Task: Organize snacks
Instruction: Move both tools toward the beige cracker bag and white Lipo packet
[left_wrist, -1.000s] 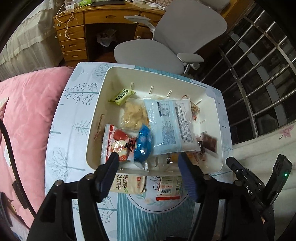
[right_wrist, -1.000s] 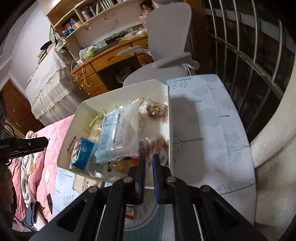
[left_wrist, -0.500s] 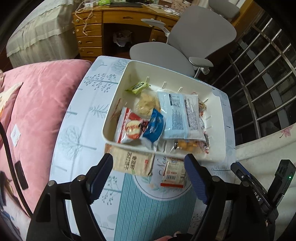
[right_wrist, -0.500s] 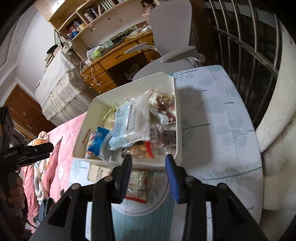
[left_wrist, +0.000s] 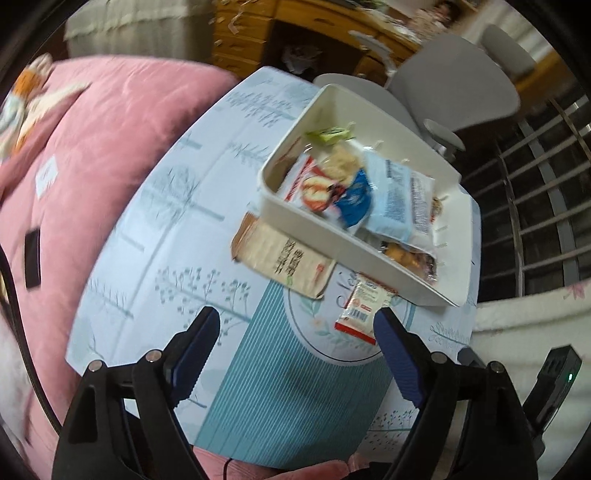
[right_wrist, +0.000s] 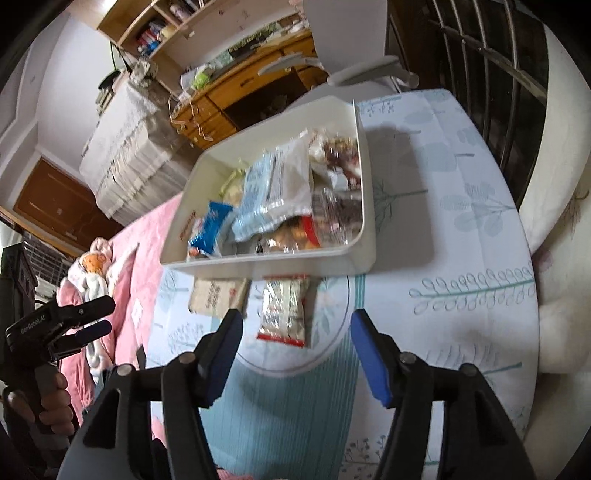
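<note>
Both claws spread over the desk

Here the left claw and right claw are opening, nothing between their jaws. The white bin holds snacks; a tan packet and red-edged packet lie on the desk beside it

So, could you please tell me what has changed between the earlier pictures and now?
The right gripper, a second ago shut at the white bin's near edge, has pulled back; its fingers are opening, with nothing between them. The left gripper has also drawn back from the bin, opening wider and empty. The snacks in the bin, the tan packet and the small red-edged packet on the table have stayed put.
</note>
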